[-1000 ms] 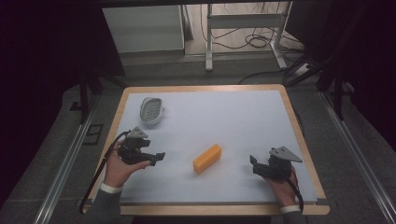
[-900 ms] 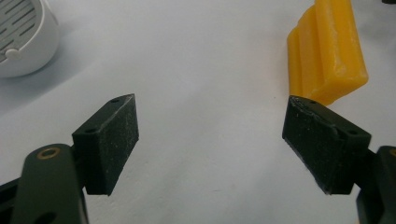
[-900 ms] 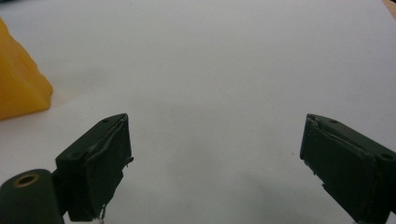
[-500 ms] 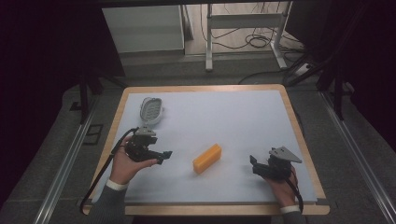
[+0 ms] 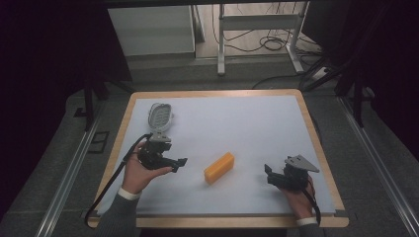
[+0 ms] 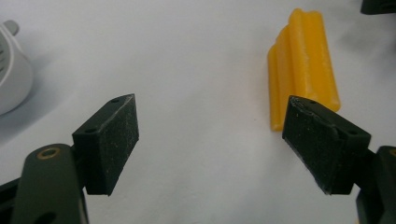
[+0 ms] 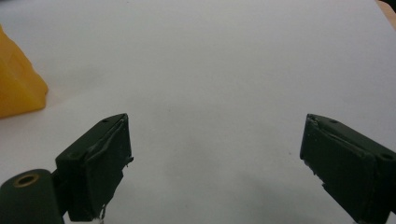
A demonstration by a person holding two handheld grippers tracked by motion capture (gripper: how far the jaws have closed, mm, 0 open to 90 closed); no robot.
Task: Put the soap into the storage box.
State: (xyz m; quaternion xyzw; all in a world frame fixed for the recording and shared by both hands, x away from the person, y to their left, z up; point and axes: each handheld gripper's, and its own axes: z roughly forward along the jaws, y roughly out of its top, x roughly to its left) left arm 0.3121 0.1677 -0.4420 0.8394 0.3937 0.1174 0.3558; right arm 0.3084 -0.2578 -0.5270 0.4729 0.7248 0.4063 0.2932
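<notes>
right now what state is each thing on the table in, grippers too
left gripper: open, empty, jaws aimed toward the block
right gripper: open, empty, low over the mat
yellow block: lying flat on the mat between the grippers, untouched
grey ribbed piece: lying on the mat's far left, untouched

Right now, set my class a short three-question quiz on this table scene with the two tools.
1. True or false: the left tool is shut on the yellow block.
2. Which thing lies between the two tools? A) the grey ribbed object B) the yellow block C) a cable
3. Fill in: the grey ribbed object lies near the table's far ____ corner.

Key
1. False: its jaws stand open and the block lies apart on the white mat.
2. B; the right tool is open too.
3. Left.
</notes>
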